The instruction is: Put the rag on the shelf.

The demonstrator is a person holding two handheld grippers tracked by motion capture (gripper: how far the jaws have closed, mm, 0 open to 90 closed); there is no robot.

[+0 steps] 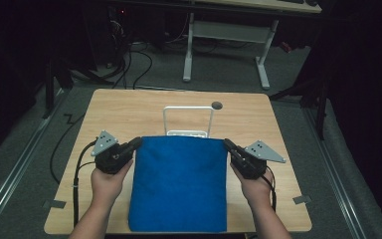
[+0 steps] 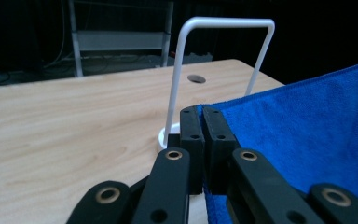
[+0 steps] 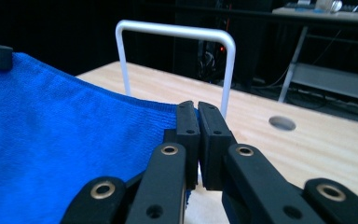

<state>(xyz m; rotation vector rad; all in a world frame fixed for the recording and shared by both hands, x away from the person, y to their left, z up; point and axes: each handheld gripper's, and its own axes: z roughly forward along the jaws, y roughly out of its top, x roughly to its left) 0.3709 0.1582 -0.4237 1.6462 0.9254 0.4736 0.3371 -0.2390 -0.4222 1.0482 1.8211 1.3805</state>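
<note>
Blue cloth (image 1: pixel 179 184), one piece, is seen stretched between two grippers, its near edge hanging at the near edge of the table (image 1: pixel 129 112) and its far edge raised. The far left corner of the cloth is clamped by the left gripper (image 1: pixel 138 142), whose jaws are pressed together on the hem, as is seen close up in the left gripper view (image 2: pixel 204 116). The far right corner is clamped in the same way by the right gripper (image 1: pixel 226 143), with a sliver of blue caught between its closed jaws in the right gripper view (image 3: pixel 197 112). Two hands are counted, one behind each gripper: the left hand (image 1: pixel 107 183) and the right hand (image 1: pixel 256 186), both near the table's near edge.

Just beyond the cloth's far edge, one white wire rack (image 1: pixel 188 119) is found standing upright near the middle of the table, with nothing hung on it. One round hole (image 1: pixel 217 105) is seen toward the far edge.
</note>
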